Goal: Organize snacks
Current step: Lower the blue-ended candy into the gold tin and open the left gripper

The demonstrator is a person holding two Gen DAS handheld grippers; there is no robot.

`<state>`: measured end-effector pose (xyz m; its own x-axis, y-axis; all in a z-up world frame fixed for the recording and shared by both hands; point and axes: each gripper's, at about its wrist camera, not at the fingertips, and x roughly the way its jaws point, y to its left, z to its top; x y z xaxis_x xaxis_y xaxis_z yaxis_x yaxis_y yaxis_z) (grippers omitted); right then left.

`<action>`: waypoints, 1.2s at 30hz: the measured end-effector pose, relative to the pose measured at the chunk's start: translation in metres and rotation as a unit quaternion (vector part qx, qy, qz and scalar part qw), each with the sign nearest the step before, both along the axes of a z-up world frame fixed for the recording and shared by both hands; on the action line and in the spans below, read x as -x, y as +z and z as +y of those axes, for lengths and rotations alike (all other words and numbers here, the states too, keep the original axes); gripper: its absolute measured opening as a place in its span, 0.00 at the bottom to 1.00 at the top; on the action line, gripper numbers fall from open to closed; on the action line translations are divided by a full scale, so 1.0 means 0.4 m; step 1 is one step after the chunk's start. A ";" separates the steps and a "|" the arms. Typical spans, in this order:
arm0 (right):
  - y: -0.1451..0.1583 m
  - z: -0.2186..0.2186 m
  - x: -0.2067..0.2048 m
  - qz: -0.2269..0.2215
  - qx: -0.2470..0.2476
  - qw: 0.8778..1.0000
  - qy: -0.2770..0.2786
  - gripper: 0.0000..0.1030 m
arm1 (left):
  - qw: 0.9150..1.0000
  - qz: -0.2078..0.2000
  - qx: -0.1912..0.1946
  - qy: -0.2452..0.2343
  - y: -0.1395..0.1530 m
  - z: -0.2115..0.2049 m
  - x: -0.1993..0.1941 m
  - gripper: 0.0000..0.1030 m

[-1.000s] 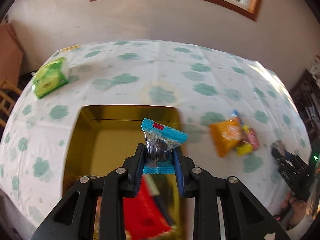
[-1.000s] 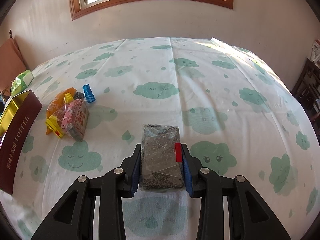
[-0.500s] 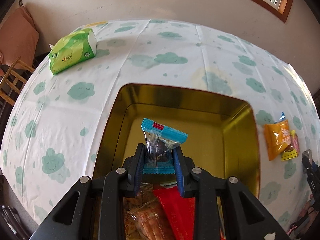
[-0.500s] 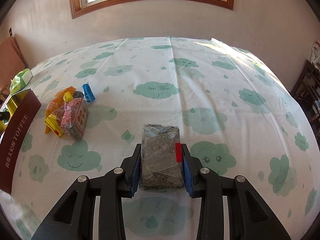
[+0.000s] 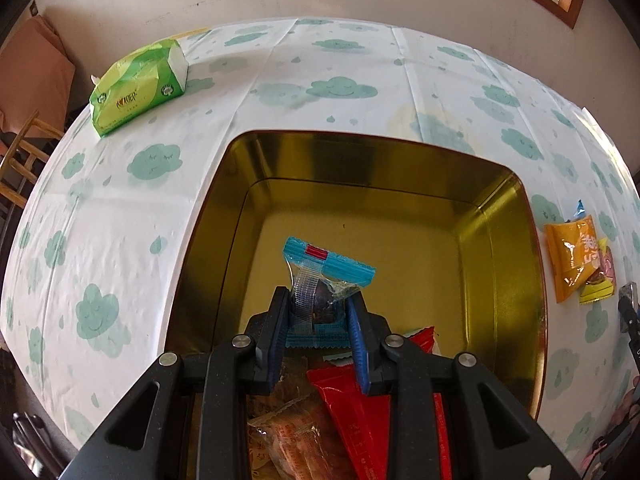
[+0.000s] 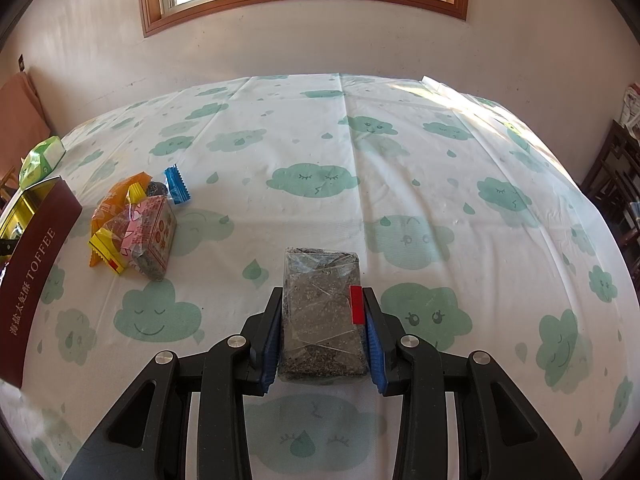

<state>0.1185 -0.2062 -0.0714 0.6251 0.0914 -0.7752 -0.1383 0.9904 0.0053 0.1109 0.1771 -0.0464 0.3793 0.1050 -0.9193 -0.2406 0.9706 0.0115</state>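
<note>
My left gripper (image 5: 318, 310) is shut on a blue-ended clear candy wrapper (image 5: 326, 280) with a dark sweet inside, held over the open gold tin (image 5: 500, 216). Red and orange snack packets (image 5: 352, 400) lie in the tin's near end, under the fingers. My right gripper (image 6: 323, 312) is shut on a clear-wrapped dark sesame bar (image 6: 322, 312), held above the cloud-print tablecloth. A small heap of snacks (image 6: 132, 224) lies to its left: an orange pack, a pink-and-yellow pack and a blue candy (image 6: 176, 186). The same heap (image 5: 576, 256) lies right of the tin.
A green tissue pack (image 5: 138, 86) lies at the table's far left. The tin's dark red side reading TOFFEE (image 6: 36, 272) stands at the left edge of the right wrist view. A wooden chair (image 5: 20, 160) stands beyond the table's left edge, and dark furniture (image 6: 616, 184) to the right.
My left gripper has sunk and tilted down over the tin with the candy still in it; the tin now fills more of the view. The right gripper and its bar have not moved.
</note>
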 end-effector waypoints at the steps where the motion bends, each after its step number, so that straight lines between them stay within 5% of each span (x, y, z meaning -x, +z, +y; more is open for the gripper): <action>1: 0.000 0.001 0.000 0.000 0.000 1.000 0.000 0.36 | 1.000 0.002 0.000 0.001 -0.003 0.001 0.000 0.25; 7: -0.001 -0.003 0.000 0.000 0.002 1.000 0.000 0.36 | 1.000 0.004 -0.004 0.000 -0.002 0.001 0.001 0.26; 18: -0.002 0.001 0.000 0.000 0.004 1.000 -0.001 0.36 | 1.000 -0.002 0.007 0.008 0.013 0.006 0.012 0.45; 36: -0.002 0.005 -0.001 0.000 0.007 1.000 -0.003 0.36 | 0.998 -0.055 -0.004 -0.018 0.121 -0.050 0.083 0.61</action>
